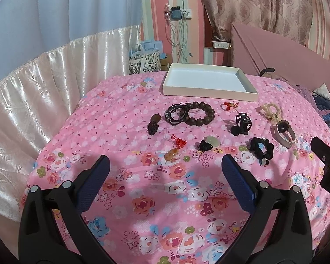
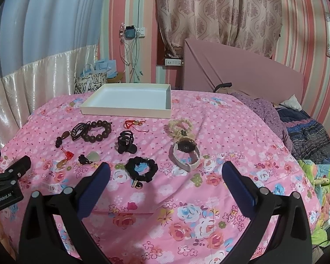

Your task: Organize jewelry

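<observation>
An empty white tray (image 1: 209, 93) (image 2: 125, 111) lies at the far side of the pink floral bedspread. Before it lie a brown bead bracelet (image 1: 201, 112) (image 2: 99, 130), black cords (image 1: 176, 113), a dark carved pendant (image 1: 154, 124), a red-knot amber pendant (image 1: 176, 148), a pale jade pendant (image 1: 211, 142) (image 2: 92, 156), a black hair claw (image 1: 242, 124) (image 2: 125, 145), a black scrunchie (image 1: 261, 146) (image 2: 140, 168), a watch (image 1: 283, 132) (image 2: 184, 154) and a cream scrunchie (image 1: 269, 111) (image 2: 179, 127). My left gripper (image 1: 165, 165) and right gripper (image 2: 166, 171) are open, empty, hovering short of the jewelry.
The bedspread (image 1: 165, 198) drops off at the left toward a satin curtain (image 1: 44, 99). A pink headboard (image 2: 242, 72) and rumpled blankets (image 2: 308, 136) lie to the right. Bags (image 1: 145, 61) stand behind the bed. The other gripper shows at each view's edge (image 1: 325, 160) (image 2: 8, 180).
</observation>
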`<state>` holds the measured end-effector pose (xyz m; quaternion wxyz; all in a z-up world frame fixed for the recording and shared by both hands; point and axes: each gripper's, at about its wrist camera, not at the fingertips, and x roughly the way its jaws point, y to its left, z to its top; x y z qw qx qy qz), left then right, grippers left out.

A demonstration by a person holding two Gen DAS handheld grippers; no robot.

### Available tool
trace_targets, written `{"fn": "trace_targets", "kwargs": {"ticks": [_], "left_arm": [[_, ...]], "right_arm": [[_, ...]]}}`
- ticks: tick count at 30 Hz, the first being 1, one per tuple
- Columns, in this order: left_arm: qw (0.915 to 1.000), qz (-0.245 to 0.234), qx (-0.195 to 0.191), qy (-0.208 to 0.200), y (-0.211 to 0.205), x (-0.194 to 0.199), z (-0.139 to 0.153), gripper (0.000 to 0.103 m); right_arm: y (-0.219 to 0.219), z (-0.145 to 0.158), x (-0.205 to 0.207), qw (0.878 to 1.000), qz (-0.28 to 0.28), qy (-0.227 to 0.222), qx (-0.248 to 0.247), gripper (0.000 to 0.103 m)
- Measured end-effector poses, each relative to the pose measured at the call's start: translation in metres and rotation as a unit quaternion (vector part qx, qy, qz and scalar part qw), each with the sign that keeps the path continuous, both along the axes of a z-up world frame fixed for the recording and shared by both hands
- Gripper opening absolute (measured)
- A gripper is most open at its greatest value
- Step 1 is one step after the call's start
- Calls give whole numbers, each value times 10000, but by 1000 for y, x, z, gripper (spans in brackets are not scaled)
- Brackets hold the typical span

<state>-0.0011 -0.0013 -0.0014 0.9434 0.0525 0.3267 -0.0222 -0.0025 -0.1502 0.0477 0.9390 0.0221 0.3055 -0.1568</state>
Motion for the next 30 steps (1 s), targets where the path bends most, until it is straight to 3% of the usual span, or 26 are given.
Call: {"fn": "trace_targets", "kwargs": {"ticks": [30], "left_arm": [[10000, 69, -24, 26, 9, 5, -2, 100]], "right_arm": [[-2, -7, 2, 10000, -17, 37, 42, 101]]}}
